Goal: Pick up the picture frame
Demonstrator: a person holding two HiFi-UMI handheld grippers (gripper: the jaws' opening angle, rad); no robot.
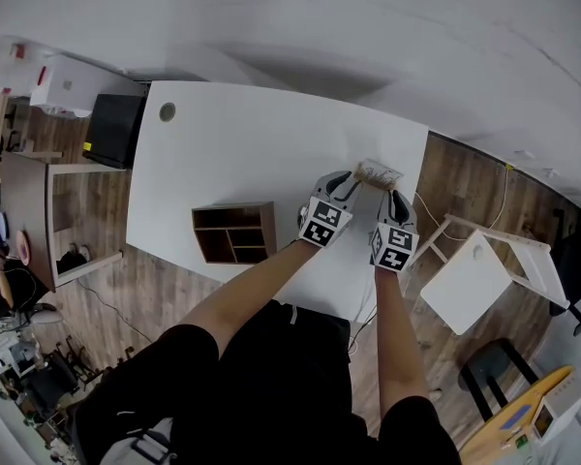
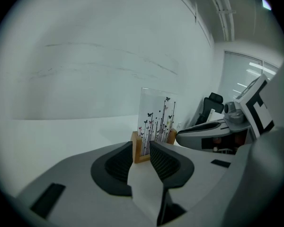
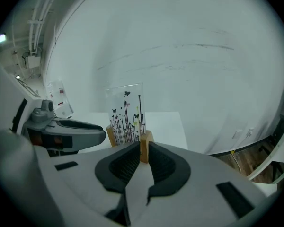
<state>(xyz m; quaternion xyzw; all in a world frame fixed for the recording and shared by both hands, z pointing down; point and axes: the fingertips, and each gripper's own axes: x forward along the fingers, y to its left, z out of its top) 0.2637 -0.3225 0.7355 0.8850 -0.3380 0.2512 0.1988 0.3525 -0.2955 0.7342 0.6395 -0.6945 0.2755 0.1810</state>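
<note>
Arms are stretched forward, side by side. The left gripper [image 1: 352, 181] is released, jaws apart, with the frame's left foot [image 2: 140, 150] flanked but not squeezed. The right gripper [image 1: 395, 198] is likewise open around the right foot [image 3: 145, 145]. The frame [image 2: 156, 115] stands upright near the table's [image 1: 252, 153] far edge. One foot is bracketed per gripper, presumably so the frame can be lifted level.

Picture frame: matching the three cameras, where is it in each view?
Head view: picture frame by the white table's right edge.
Left gripper view: picture frame at centre, upright, beyond the jaws.
Right gripper view: picture frame left of centre, beyond the jaws.
Shared landmark: the white table.
</note>
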